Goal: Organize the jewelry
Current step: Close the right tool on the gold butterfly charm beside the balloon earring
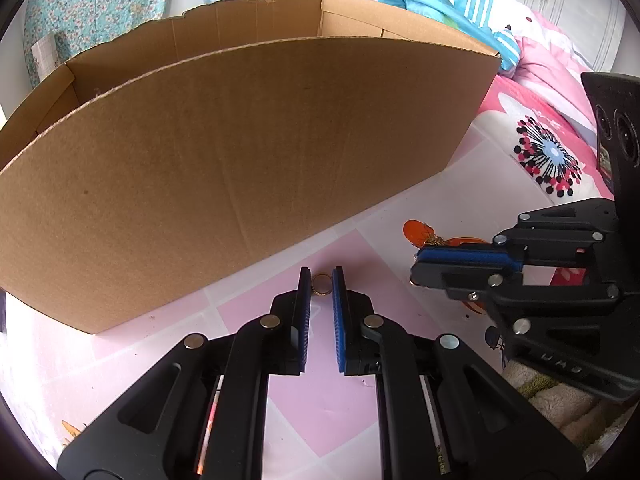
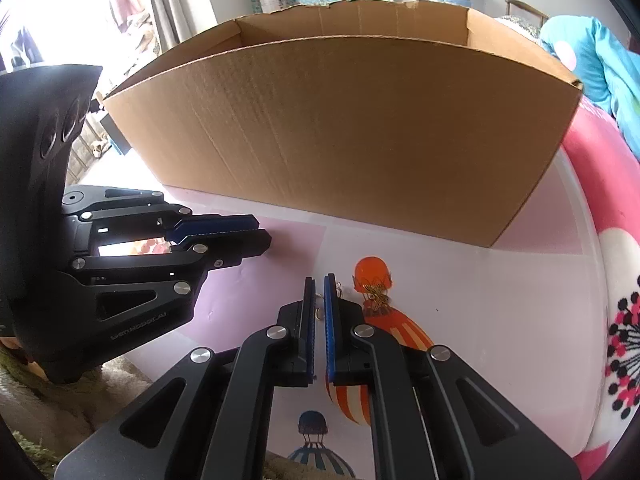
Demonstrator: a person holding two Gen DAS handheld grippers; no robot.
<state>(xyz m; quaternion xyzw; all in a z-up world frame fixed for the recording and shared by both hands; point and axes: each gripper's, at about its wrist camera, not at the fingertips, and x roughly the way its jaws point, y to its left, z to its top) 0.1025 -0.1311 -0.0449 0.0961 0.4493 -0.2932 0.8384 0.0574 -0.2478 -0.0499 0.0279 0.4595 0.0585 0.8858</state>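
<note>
The left gripper [image 1: 321, 276] is nearly closed, its blue pads clamping a gold ring [image 1: 321, 284] just above the pink sheet [image 1: 320, 400], near the cardboard box [image 1: 240, 168]. The right gripper [image 2: 319, 286] is closed on a thin earring hook [image 2: 319, 312]; a butterfly earring [image 2: 376, 298] lies just right of it.

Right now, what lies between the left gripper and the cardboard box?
Only bare pink mat; the left gripper holds a gold ring short of the cardboard box, per left wrist view.

Left tool [image 1: 321, 280] grips; right tool [image 2: 319, 286] closed.
</note>
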